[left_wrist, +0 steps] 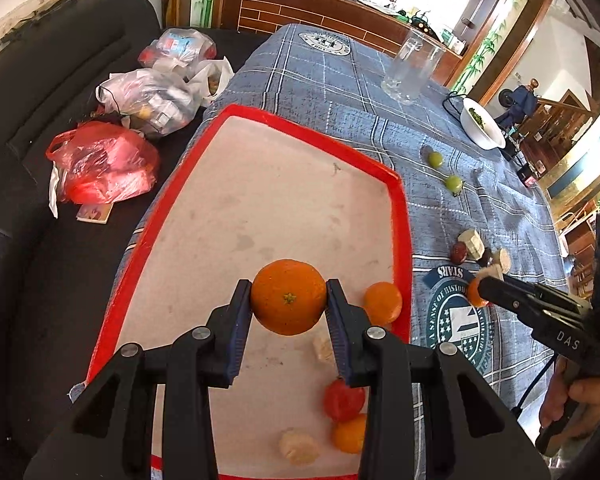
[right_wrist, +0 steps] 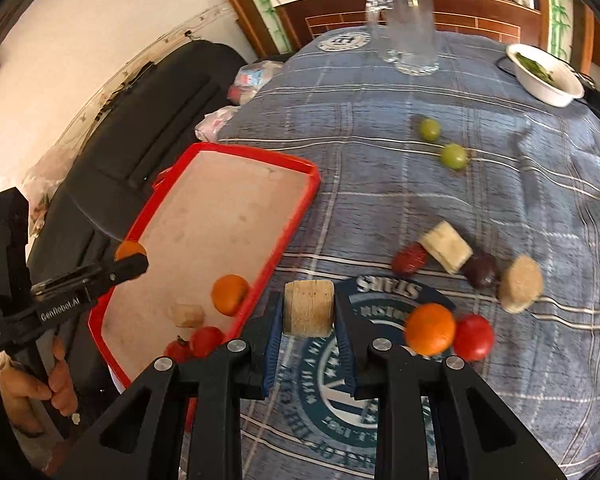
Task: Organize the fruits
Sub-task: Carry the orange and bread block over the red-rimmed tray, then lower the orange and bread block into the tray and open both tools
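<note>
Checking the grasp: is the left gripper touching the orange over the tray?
Touching. The left wrist view shows the left gripper with both fingers pressed against the sides of the orange, no gap, above the red tray.

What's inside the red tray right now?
In the red tray: a loose orange, a red tomato, a smaller orange fruit and two pale chunks. The left gripper hides part of the floor.
</note>
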